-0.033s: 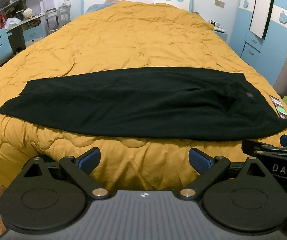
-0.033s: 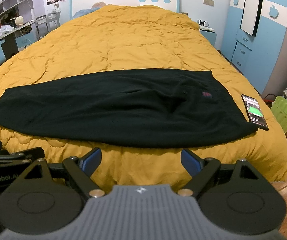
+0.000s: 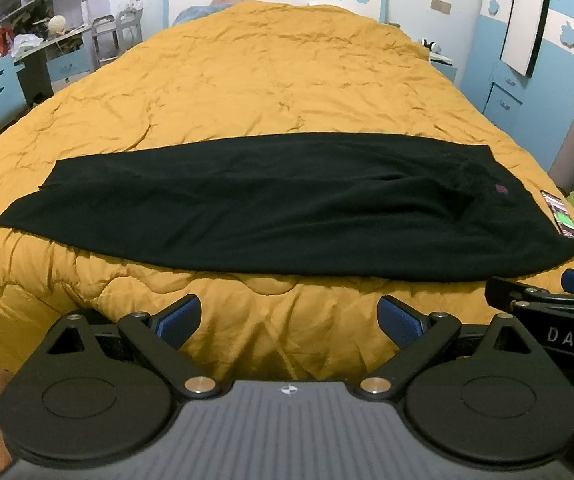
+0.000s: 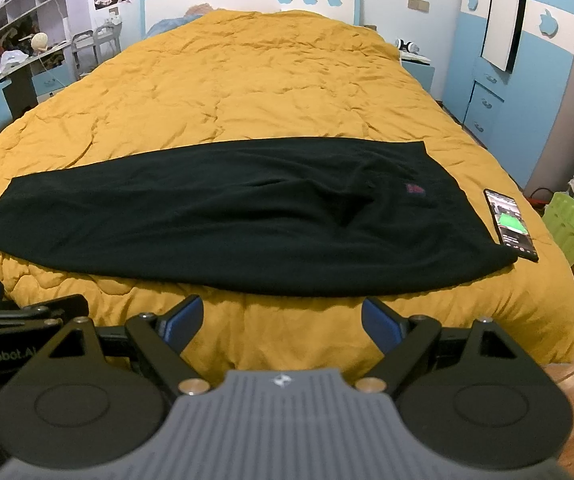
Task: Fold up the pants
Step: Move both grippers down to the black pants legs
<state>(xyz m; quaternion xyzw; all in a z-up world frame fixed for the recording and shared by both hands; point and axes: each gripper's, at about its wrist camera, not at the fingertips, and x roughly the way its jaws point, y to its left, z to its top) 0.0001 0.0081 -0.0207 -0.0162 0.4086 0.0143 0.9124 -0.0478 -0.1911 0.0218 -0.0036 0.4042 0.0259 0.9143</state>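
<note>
Ahead of both grippers, black pants [image 3: 271, 204] lie flat across the yellow quilt [image 3: 271, 80] — untouched. The left gripper [image 3: 289, 316] hangs spread wide, holding nothing; the right gripper [image 4: 282, 318] likewise — a phone [image 4: 510, 223] lies just beside the pants' right end.

Black pants [image 3: 271, 208], flat, lengthwise across the bed's foot, small red logo

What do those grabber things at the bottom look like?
Each is black with two round discs, a ribbed grey middle bearing a small white logo, silver screws and blue pads on its fingers. The left gripper and right gripper match. White lettering shows on their sides: "DAS" and "GenRobot.A".
</note>
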